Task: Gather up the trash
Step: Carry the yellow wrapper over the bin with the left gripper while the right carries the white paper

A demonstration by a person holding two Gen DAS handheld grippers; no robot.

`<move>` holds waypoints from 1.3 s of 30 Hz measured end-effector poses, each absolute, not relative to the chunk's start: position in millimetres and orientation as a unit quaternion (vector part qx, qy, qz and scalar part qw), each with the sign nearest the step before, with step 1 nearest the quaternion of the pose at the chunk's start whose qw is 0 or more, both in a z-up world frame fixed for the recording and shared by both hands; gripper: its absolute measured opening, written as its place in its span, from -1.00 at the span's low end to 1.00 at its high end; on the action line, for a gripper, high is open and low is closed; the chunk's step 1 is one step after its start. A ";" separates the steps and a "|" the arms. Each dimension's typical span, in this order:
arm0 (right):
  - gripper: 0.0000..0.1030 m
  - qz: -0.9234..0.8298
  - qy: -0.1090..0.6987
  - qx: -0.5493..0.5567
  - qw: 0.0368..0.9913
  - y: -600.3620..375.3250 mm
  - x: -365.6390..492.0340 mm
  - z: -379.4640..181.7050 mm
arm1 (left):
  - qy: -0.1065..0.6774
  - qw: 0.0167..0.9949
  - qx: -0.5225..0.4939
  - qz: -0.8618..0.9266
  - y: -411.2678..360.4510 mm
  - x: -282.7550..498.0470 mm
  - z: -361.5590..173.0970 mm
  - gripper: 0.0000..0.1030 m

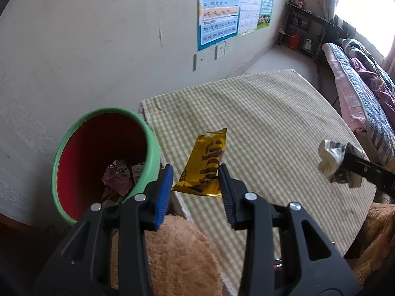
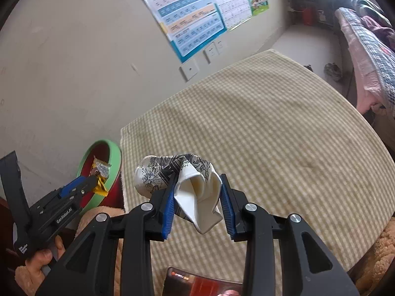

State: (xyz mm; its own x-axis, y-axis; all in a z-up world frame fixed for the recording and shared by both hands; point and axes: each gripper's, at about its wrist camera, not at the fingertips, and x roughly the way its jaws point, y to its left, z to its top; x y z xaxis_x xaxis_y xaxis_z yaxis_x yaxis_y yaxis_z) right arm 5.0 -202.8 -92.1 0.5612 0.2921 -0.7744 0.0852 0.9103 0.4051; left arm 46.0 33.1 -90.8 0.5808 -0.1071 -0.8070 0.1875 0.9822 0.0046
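Observation:
My left gripper (image 1: 195, 172) is shut on a yellow snack wrapper (image 1: 202, 170), holding it in the air over the table's left edge. Just to its left stands a green bin with a red inside (image 1: 153, 153). Several crumpled wrappers (image 1: 118, 177) lie in the bin. In the right wrist view the left gripper (image 2: 91, 182) hangs by the bin's rim (image 2: 116, 162) with the wrapper (image 2: 100, 187). My right gripper (image 2: 197, 185) is shut on a crushed white paper cup with black print (image 2: 195, 192), above the checked tablecloth (image 2: 271, 123). The left wrist view shows that cup (image 1: 329, 157) at the far right.
A wall with posters (image 1: 219, 12) and sockets runs behind the bin and table. A bed with plaid blankets (image 1: 365, 93) stands at the right, a dark shelf (image 1: 301, 29) behind it. Brown fluffy fabric (image 1: 177, 254) lies below the grippers. A screen (image 2: 197, 283) sits at the table's near edge.

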 end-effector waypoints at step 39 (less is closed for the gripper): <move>-0.36 0.190 0.490 0.091 0.845 -33.9 71.9 -77.7 | 0.457 0.887 -0.053 0.035 172.9 73.8 -105.7 -0.30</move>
State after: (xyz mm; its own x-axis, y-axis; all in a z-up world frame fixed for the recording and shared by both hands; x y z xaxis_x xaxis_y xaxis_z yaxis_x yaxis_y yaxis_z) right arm 71.9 -33.9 -77.7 0.4464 0.4116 -0.7946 -0.2324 0.9108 0.3412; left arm 73.8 172.9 -105.7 0.5802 0.0132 -0.8144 -0.1102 0.9919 -0.0624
